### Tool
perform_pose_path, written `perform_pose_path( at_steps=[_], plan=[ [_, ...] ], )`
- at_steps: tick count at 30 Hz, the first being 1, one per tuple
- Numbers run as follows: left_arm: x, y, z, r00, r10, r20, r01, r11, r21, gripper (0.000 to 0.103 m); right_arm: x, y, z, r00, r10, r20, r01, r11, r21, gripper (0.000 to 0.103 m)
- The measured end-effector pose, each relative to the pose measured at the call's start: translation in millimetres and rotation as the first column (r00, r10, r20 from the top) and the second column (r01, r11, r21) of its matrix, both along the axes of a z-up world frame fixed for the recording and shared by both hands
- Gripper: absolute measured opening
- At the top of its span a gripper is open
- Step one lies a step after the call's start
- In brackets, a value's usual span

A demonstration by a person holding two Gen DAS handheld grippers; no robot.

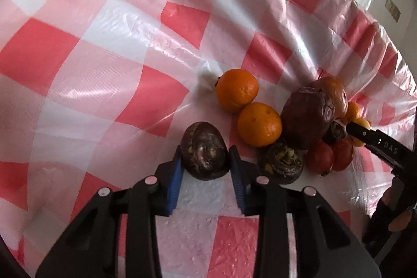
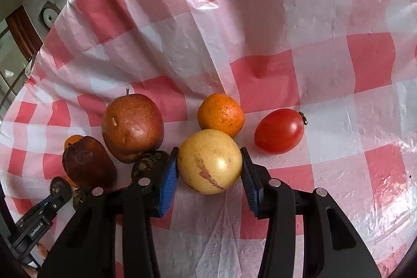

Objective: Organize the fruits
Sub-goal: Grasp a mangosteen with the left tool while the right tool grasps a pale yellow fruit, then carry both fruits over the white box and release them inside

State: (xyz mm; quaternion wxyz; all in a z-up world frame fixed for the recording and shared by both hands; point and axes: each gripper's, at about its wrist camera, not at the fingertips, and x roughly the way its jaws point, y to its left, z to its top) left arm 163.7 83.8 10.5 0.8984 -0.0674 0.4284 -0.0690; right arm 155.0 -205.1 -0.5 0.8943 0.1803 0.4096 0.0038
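On the checked tablecloth (image 1: pixel 104 48), left gripper (image 1: pixel 206 163) clamps purple fruit (image 1: pixel 204 150), right gripper (image 2: pixel 209 168) yellow fruit (image 2: pixel 209 160).

The left hand-held gripper (image 1: pixel 206 160) is matte black plastic with two blue ribbed pads (image 1: pixel 174 186) set on the inner faces of its fingers. Four round silver pins cap the linkage joints, two to each side, and long slots are cut into the outer arms. The right hand-held gripper (image 2: pixel 209 168) is built the same way: black arms, blue ribbed pads (image 2: pixel 166 184), four silver pins. Seen from the side, each tool is a slim black bar with small screws and white lettering. At the right edge of the left view, fingers (image 1: pixel 396 215) wrap a black handle.
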Motion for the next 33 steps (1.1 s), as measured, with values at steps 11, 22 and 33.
perform_pose_path(
  at_steps=[11, 22, 33],
  plan=[
    [-12, 31, 7, 0.996, 0.078, 0.037, -0.074, 0.992, -0.098, 0.034, -15, -20, 3, 1.000, 0.014, 0.026, -0.015, 0.999, 0.051, 0.045],
    [-137, 20, 49, 0.995, 0.049, 0.088, -0.056, 0.995, 0.078, 0.034, -134, 5, 25, 0.994, 0.068, 0.084, -0.078, 0.990, 0.115, 0.045],
    [-256, 11, 49, 0.993, 0.025, 0.119, -0.044, 0.987, 0.158, 0.034, -238, 62, 30, 0.984, 0.162, 0.077, -0.173, 0.972, 0.161, 0.045]
  ],
)
